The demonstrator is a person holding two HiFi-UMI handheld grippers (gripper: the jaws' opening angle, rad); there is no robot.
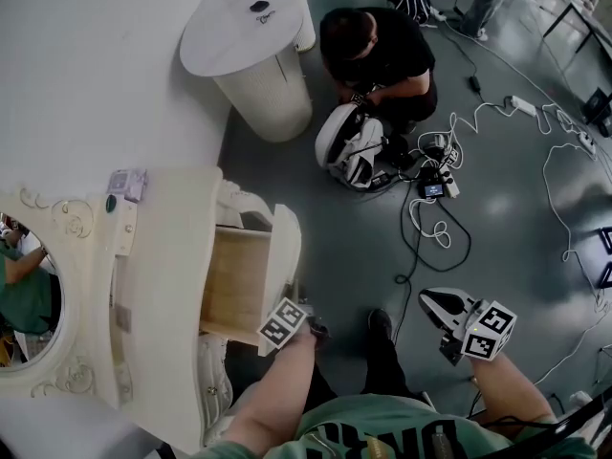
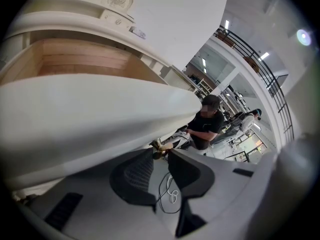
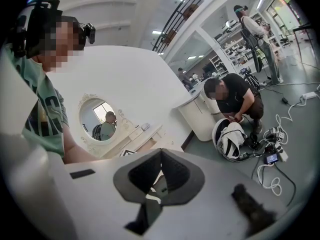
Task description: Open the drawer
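Drawer (image 1: pixel 251 277) stands open, slid well out of the cream desk (image 1: pixel 163 256). Bare wooden inside shows. Its pale curved front faces the person wearing the camera.

Left claw (image 2: pixel 161 153) sits at the lower edge of the drawer front. Its tips pinch a small brass knob (image 2: pixel 159 145) fixed there. In the head view, the marker cube of this claw shows just below the drawer's front corner.

Right claw (image 3: pixel 160 153) has its tips pressed together with nothing between them. It is held over the grey floor (image 1: pixel 335 228), well apart from the desk and to the right of it.

Oval mirror (image 1: pixel 29 295) in an ornate frame rises at the back of the desk. Round white stand (image 1: pixel 253 46) is beyond the desk. A person in black (image 1: pixel 382 55) crouches near it over white gear. Cables (image 1: pixel 430 228) trail across the floor beside that person.
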